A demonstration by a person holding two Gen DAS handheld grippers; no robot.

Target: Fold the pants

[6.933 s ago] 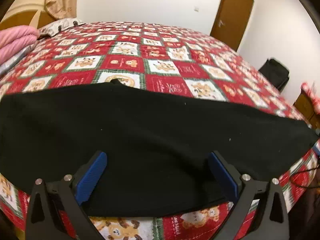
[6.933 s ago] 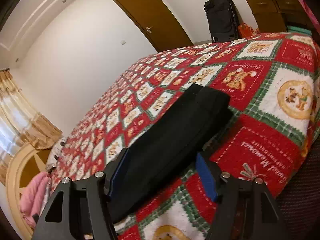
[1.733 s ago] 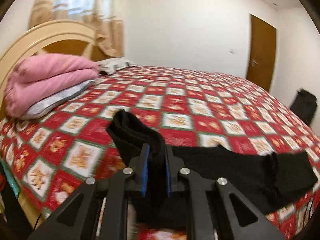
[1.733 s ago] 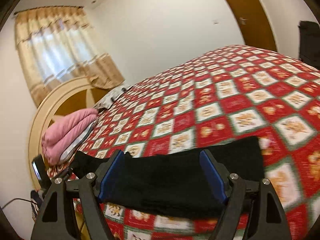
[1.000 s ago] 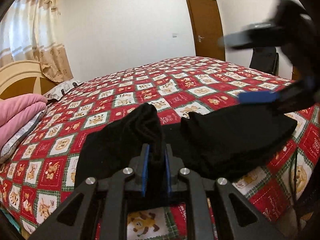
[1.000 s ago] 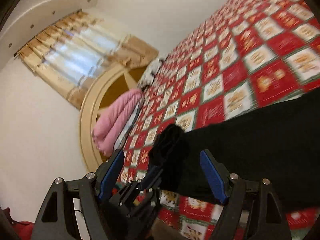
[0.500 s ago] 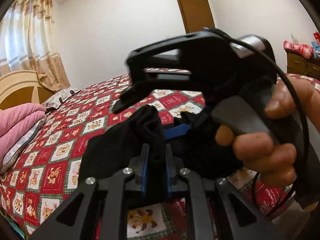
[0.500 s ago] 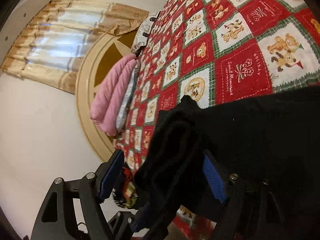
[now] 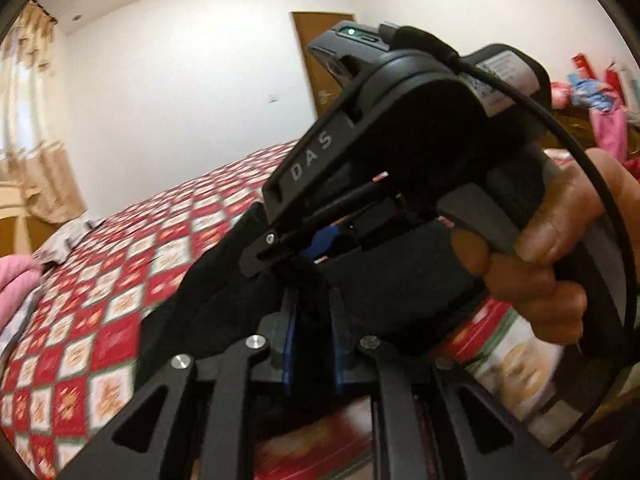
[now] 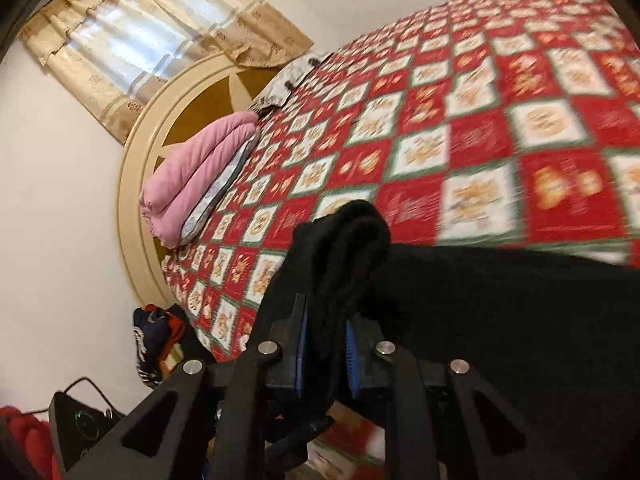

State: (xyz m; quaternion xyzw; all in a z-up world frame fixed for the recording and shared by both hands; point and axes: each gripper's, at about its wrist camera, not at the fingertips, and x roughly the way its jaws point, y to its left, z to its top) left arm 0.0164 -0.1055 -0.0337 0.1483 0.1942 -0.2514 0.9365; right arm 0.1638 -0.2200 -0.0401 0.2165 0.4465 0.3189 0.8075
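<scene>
Now I'm seeing the black pants (image 10: 500,320) lying on the quilted bed (image 10: 480,120), one end bunched upward | left gripper (image 9: 312,344) is pinching that bunch narrowly | right gripper (image 10: 324,344) is clamping the same fold, its body crossing just ahead of the left camera | pink blanket (image 10: 192,176) is sitting by the headboard (image 10: 136,168).

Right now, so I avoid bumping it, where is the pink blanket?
In the right wrist view the pink blanket lies folded at the head of the bed, upper left, against the round headboard, well beyond the black pants.
</scene>
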